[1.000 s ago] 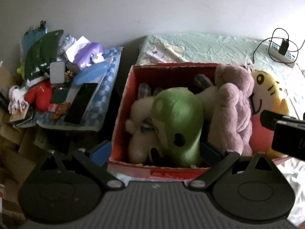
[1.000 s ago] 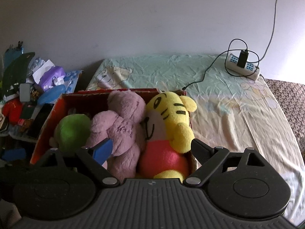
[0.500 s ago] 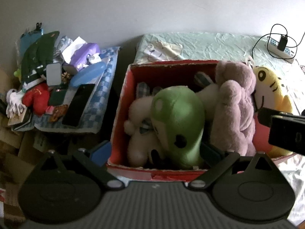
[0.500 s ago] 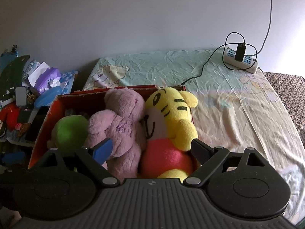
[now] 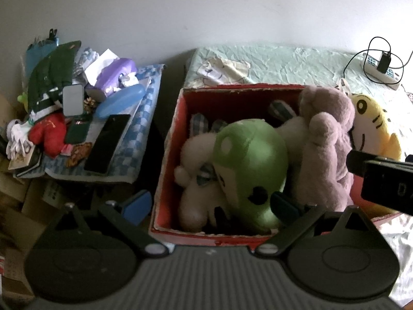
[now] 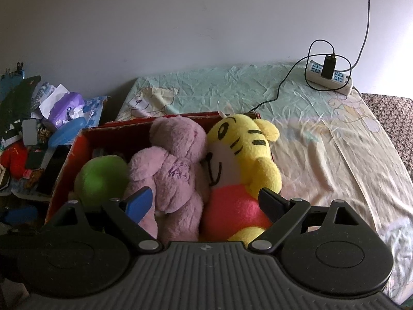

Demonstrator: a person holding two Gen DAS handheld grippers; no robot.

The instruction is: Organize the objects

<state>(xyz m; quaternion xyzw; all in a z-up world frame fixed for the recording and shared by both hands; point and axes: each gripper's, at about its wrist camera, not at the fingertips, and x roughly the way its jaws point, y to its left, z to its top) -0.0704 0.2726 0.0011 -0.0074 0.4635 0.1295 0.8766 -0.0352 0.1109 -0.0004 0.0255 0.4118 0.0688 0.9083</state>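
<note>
Both: left tool [image 5: 210, 202], right tool [image 6: 206, 201] spread apart, empty, over red box [image 6: 64, 165] holding 4 plush toys.

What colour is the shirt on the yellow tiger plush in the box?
Pinkish red. The tiger plush wears a shirt that shows best in the right wrist view.

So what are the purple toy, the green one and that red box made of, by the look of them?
The purple toy looks like shaggy plush: its surface is fuzzy and matte. The green toy seems a smoother, slightly shiny fabric, since light glints off it. The red box is probably cardboard, with thin walls and worn, pale edges.
</note>
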